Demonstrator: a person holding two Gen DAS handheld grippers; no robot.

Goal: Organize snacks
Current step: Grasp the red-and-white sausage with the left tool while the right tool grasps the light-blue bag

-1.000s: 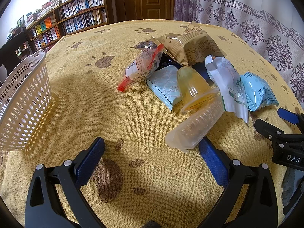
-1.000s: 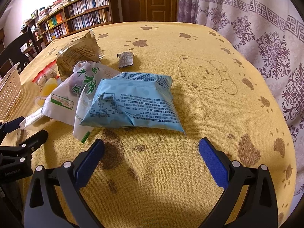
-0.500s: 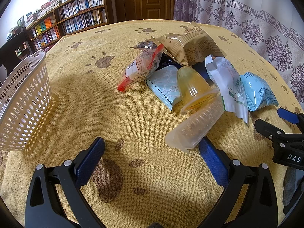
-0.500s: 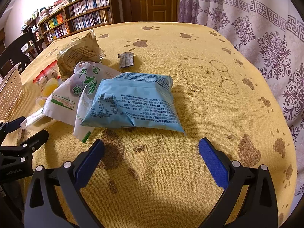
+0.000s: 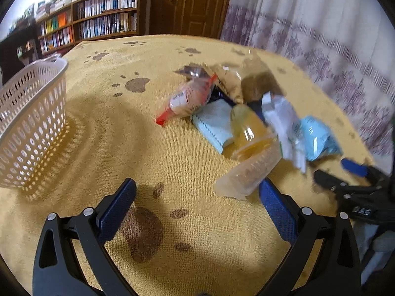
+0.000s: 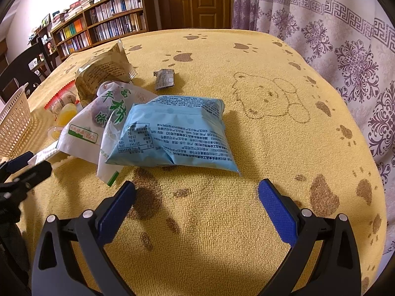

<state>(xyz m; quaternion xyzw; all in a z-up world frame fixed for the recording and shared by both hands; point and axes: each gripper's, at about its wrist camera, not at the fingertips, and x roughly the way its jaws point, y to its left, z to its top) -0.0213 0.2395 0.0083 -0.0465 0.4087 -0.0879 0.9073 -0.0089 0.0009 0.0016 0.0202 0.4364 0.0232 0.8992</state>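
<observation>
We hold the left claw [image 5: 197, 197] wide open and empty above the yellow paw-print table [image 5: 98, 148], with the clear plastic cup [image 5: 249, 175] lying on its side just ahead of its right finger and the white basket [image 5: 29, 128] standing well apart on the left. Our right claw [image 6: 197, 194] is also spread open with nothing in it, just short of the light blue snack bag [image 6: 172, 133], which lies flat beside the white packet [image 6: 98, 120] and the brown packet [image 6: 103, 74] in the snack pile.

Your two wrist cameras looked low and close across the yellow blanket [image 6: 284, 56], sharing the snack pile [image 5: 246, 116].
</observation>
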